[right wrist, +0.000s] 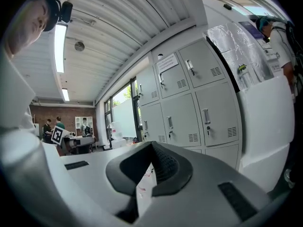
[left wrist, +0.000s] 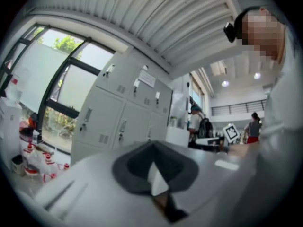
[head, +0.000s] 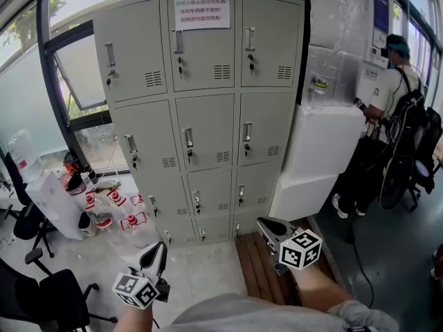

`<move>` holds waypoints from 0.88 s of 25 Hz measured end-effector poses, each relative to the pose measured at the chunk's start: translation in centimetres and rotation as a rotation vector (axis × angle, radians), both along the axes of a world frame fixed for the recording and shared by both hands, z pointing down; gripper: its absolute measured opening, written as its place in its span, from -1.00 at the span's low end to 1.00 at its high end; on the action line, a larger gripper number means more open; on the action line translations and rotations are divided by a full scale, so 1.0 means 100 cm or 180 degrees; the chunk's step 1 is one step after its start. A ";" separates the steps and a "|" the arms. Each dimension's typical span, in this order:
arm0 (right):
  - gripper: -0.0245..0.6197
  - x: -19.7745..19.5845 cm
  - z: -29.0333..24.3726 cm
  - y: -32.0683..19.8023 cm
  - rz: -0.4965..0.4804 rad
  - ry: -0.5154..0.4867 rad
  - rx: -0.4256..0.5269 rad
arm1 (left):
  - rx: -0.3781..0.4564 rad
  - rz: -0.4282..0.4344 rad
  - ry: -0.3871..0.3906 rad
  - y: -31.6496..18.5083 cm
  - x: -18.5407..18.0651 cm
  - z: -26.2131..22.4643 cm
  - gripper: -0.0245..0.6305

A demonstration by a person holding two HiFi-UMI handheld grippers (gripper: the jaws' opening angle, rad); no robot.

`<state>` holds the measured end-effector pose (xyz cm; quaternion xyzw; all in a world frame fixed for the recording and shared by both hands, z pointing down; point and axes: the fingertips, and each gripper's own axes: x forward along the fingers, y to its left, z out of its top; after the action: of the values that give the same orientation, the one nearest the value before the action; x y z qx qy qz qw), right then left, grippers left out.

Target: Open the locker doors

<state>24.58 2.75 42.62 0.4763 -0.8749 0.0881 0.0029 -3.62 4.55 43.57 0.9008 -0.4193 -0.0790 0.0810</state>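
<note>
A grey locker cabinet (head: 201,109) stands ahead, three columns wide, with every door closed and a handle and key on each. A paper notice (head: 201,12) is taped to the top middle door. My left gripper (head: 154,254) is held low at the bottom left, well short of the cabinet, shut and empty. My right gripper (head: 266,227) is low at the bottom right, also shut with nothing in it. In the left gripper view the lockers (left wrist: 118,112) lie beyond the closed left gripper (left wrist: 152,146). In the right gripper view the doors (right wrist: 189,103) show past the closed right gripper (right wrist: 151,146).
White wrapped boxes (head: 322,154) stand against the cabinet's right side. A person with a backpack (head: 400,109) stands at the far right. Water jugs (head: 114,213) crowd the floor at left, near office chairs (head: 48,292). A wooden pallet (head: 257,265) lies by my right gripper.
</note>
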 end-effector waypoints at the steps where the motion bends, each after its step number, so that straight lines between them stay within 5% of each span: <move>1: -0.90 0.001 -0.001 0.000 -0.0019 -0.0006 0.0000 | -0.0003 -0.0006 -0.0001 0.000 0.002 0.000 -0.91; 12: -0.90 -0.005 0.005 -0.022 -0.0348 -0.0062 -0.0017 | -0.0087 -0.0032 -0.0020 -0.006 0.024 0.015 -0.91; 22: -0.90 -0.138 0.025 -0.140 -0.0578 -0.0055 0.0023 | -0.0165 -0.0094 0.0101 -0.114 -0.101 0.054 -0.91</move>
<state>10.80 -11.23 45.15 0.3942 -0.9148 0.0884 0.0017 -13.76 -6.80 49.00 0.8907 -0.4331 -0.0835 0.1098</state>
